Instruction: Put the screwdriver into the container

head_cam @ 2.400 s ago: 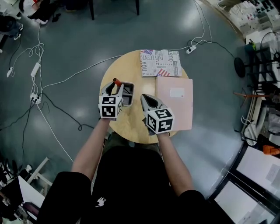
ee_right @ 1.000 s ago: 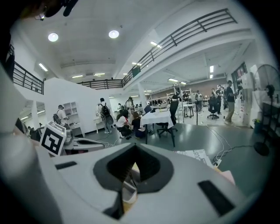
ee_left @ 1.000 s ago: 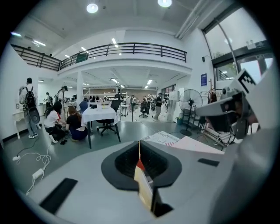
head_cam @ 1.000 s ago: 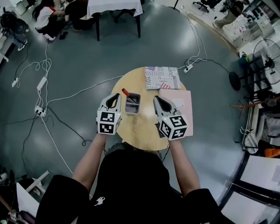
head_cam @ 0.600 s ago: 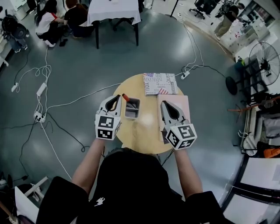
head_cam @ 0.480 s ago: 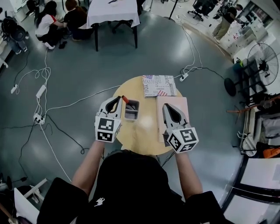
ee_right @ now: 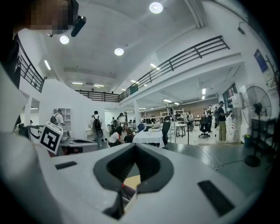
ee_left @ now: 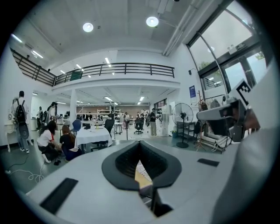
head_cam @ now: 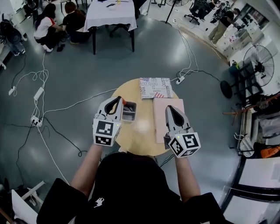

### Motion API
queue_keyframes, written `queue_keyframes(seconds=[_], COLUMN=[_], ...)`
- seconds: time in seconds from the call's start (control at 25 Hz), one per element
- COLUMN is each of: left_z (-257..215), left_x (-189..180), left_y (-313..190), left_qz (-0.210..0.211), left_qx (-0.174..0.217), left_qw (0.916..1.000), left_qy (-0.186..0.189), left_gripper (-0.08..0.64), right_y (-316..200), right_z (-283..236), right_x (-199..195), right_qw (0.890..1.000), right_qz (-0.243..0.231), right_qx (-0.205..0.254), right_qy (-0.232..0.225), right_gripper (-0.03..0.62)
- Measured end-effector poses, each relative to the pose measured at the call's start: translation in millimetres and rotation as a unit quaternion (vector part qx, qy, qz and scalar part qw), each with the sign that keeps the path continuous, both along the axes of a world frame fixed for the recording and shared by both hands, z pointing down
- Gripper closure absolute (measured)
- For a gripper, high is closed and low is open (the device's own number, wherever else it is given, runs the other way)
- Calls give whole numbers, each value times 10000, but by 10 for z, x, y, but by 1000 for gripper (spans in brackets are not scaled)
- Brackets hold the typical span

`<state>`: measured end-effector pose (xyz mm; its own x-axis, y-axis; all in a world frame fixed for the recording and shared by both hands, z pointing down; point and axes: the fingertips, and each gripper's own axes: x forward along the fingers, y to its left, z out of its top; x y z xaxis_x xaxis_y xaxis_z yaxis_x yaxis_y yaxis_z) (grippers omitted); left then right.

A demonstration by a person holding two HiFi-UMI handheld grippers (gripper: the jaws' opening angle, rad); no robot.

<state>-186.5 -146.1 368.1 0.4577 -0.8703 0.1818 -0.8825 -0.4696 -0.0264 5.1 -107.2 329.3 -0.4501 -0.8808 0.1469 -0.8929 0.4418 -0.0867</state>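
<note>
Head view: screwdriver (head_cam: 124, 103) leans in container (head_cam: 130, 112), so task looks done.
Left tongs (head_cam: 117, 101): closed, empty, beside container.
Right tongs (head_cam: 169, 108): closed, empty.

Grey glossy floor (head_cam: 87, 57), white-clothed table (head_cam: 111, 11); balcony railing (ee_left: 118, 68), ceiling lights (ee_left: 152, 21)

We see only the orange end of the screwdriver (head_cam: 124, 102) above the container (head_cam: 130, 112); its shaft is hidden inside. The left tool (head_cam: 117, 99) covers the worktop's (head_cam: 141, 131) left rim, our own body hides its near rim, and the right tool (head_cam: 169, 108) lies over part of the board (head_cam: 159, 122). The book's (head_cam: 155, 88) print is too small to read, and both gripper views show the worktop only as a sliver behind the closed jaws.
</note>
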Motion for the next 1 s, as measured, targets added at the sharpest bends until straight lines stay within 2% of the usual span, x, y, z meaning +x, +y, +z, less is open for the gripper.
queue_keyframes(seconds=[0.24,1.0], left_z=[-150,-139], left_x=[-46,-63], left_y=[50,104], left_qz=[16,79], left_qx=[176,221], left_qw=[9998,9997], left_qy=[22,-54], left_gripper=[557,558], right_y=[41,91], right_z=[-75,-37], right_x=[-29,-82], right_qw=[9999,9999], right_qz=[64,85], right_qx=[116,91], right_qy=[-16,112], right_gripper=[591,591])
